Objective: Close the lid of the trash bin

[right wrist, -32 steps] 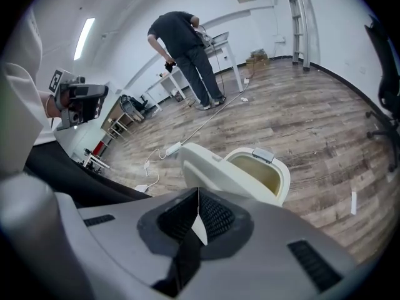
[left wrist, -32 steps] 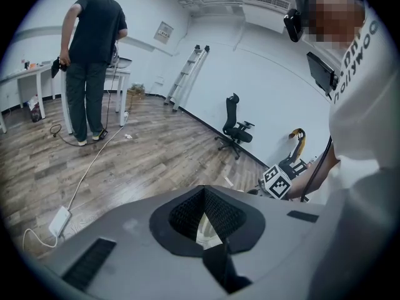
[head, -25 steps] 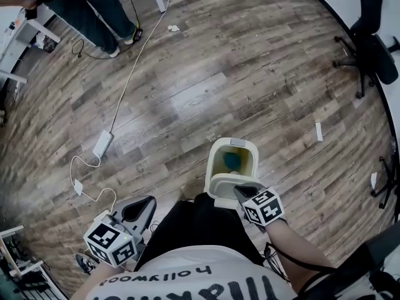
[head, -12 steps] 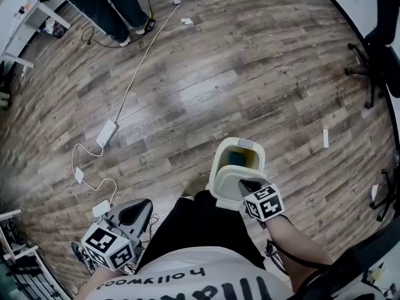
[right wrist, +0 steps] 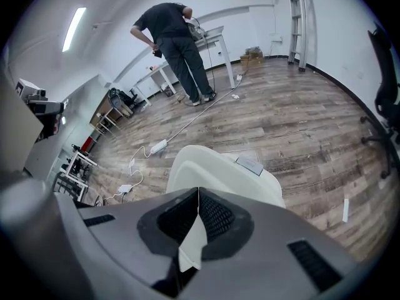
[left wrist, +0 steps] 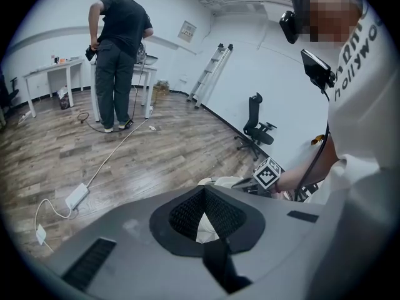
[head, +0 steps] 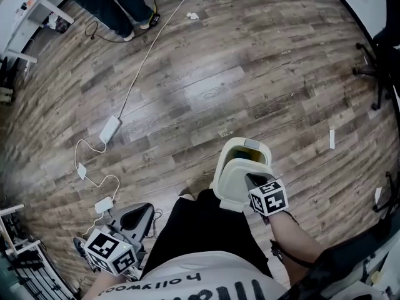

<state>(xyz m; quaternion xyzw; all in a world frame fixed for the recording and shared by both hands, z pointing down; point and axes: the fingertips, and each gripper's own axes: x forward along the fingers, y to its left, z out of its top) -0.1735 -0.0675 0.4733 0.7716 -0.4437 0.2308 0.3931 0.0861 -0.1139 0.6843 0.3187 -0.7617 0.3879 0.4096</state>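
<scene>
On the wooden plank floor [head: 262, 55] by the person's feet, the cream plastic trash bin [head: 264, 150] has its hinged lid [head: 232, 179] half lowered under the right gripper [head: 251, 181]. That gripper's jaws are clenched on nothing, so its smooth tips may skid off the lid mid-push. The left gripper [head: 139, 215], likewise clenched and empty, hangs well apart.

Wide bare floor [head: 250, 61] far of the trash bin [head: 245, 167], open passage there. To the left, a white cable [head: 135, 87] and adapters [head: 110, 129] trail across the boards. Office chair [head: 379, 55] far right; standing person [head: 122, 5] far left, well apart.
</scene>
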